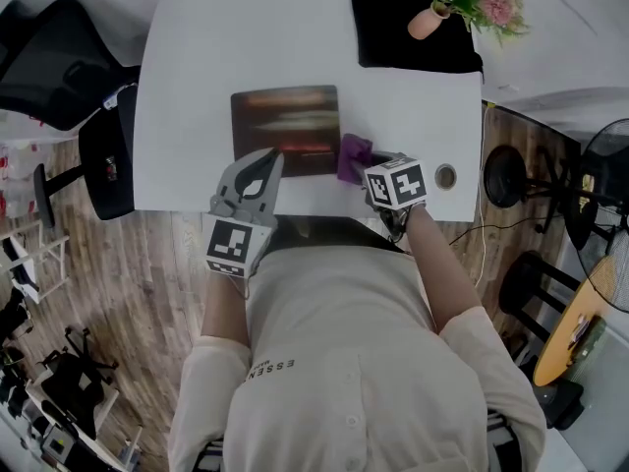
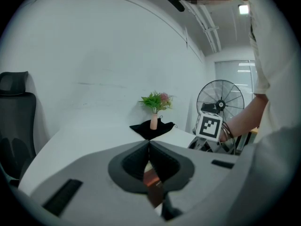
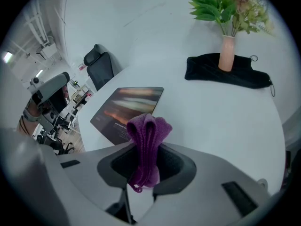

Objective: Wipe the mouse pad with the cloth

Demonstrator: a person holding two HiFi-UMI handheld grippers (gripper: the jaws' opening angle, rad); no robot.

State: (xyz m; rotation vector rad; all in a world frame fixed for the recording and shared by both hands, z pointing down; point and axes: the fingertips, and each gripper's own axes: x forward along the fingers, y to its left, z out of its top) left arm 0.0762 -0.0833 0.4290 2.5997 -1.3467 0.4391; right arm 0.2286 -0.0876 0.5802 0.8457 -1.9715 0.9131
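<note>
The right tongs (image 3: 143, 160) are clenched on a folded purple cloth (image 3: 146, 134), held at the right edge of the dark mouse pad (image 1: 285, 126). The pad lies flat on the white tabletop (image 1: 187, 87). The left tongs (image 1: 259, 168) are clenched and empty over the pad's near edge.

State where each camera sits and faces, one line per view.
Head view: on the person's head, steeply down at table, mouse pad, left hand-held gripper, right hand-held gripper; torso shows.
Left gripper view: rides the left one, across table past shut jaws; right forearm shows.
Right gripper view: rides the right one, toward the mouse pad over clamped cloth.
Shared: flower vase, all three.
</note>
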